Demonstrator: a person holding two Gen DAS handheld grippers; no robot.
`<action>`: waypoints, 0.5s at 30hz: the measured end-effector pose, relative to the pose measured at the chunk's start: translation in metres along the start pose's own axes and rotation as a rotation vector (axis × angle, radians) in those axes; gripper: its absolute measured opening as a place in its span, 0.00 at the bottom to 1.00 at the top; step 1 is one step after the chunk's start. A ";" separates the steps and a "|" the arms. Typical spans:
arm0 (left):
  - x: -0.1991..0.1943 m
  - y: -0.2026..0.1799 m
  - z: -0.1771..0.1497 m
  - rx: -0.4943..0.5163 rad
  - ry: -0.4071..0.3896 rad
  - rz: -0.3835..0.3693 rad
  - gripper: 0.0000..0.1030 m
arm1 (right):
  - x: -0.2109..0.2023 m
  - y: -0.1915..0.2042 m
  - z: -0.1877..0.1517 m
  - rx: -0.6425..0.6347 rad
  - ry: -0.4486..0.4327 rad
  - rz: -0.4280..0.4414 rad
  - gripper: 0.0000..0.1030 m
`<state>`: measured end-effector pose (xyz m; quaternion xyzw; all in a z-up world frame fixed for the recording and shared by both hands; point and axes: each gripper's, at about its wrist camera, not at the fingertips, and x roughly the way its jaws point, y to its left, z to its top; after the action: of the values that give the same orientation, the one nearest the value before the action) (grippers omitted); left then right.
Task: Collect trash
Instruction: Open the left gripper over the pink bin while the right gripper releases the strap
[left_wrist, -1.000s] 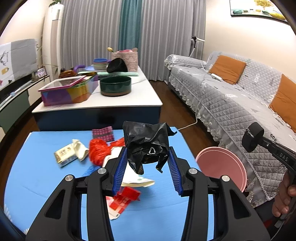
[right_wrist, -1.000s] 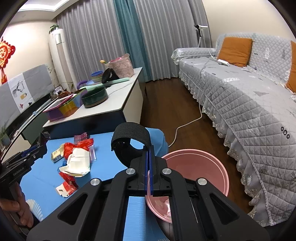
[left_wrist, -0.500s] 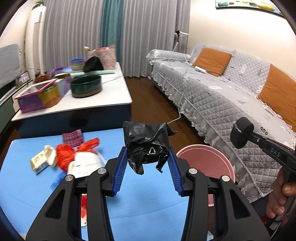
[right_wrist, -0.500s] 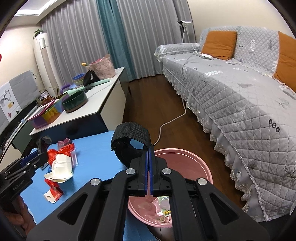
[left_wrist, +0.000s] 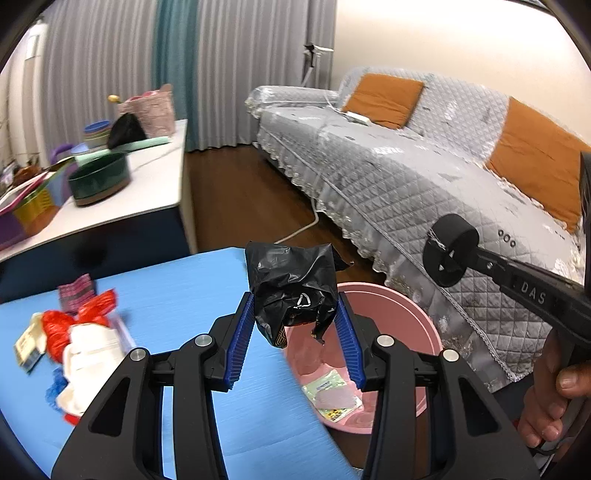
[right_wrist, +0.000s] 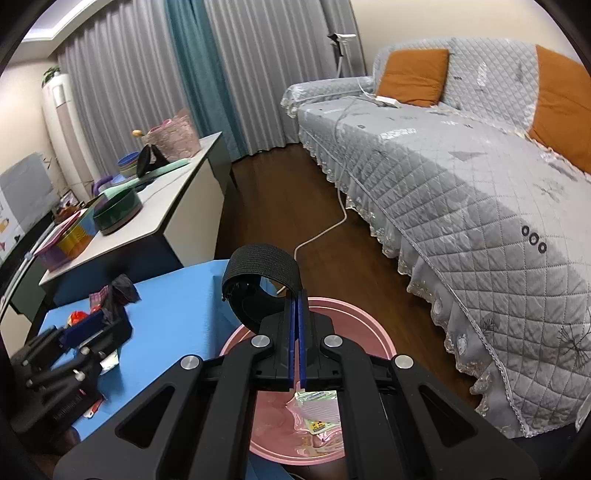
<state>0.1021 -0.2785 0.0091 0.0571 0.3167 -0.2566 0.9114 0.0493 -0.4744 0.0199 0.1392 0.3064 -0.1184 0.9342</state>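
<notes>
A: Left gripper (left_wrist: 295, 328) sits at centre frame in its own view, blue pads pressed on either side of a crumpled black wrapper (left_wrist: 293, 284). Roughly half-wide jaws, and the wrapper fills the gap between them.

B: And the drop spot?

A: The pink basin (left_wrist: 399, 314) lies just beyond and below the fingertips, lower right of centre in that view, off the edge of the blue table (left_wrist: 177, 280). The wrapper's lower tail hangs in line with the basin's near rim, not yet over its middle, I'd judge.

B: Anything in the basin already?

A: Yes, some wrappers, one pale green, lie on its floor.

B: Right gripper?

A: The right gripper (right_wrist: 296, 332) is pinched together at centre frame in its own view, pads closed on a black elastic band (right_wrist: 260, 266) that loops up to the left. The basin (right_wrist: 354, 317) lies directly under its tips there.

B: So which hand is better placed?

A: The right looks more squarely above the basin; the left comes at it from the table side. The wrapper's long axis runs upright, so it should fall tail first.

B: What's left on the table?

A: A blurred pile at left: red plastic (left_wrist: 55, 328), a white packet (left_wrist: 92, 354), a small plaid pouch (left_wrist: 75, 297).
</notes>
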 end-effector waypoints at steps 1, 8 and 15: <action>0.003 -0.003 0.000 0.004 0.003 -0.005 0.42 | 0.001 -0.002 0.000 0.005 0.002 -0.002 0.02; 0.026 -0.018 -0.001 0.028 0.034 -0.034 0.42 | 0.010 -0.010 0.001 0.030 0.019 -0.018 0.02; 0.040 -0.022 -0.001 0.030 0.061 -0.053 0.43 | 0.015 -0.014 0.001 0.033 0.027 -0.029 0.05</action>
<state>0.1172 -0.3144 -0.0144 0.0703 0.3419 -0.2837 0.8931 0.0571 -0.4895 0.0094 0.1515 0.3188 -0.1352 0.9258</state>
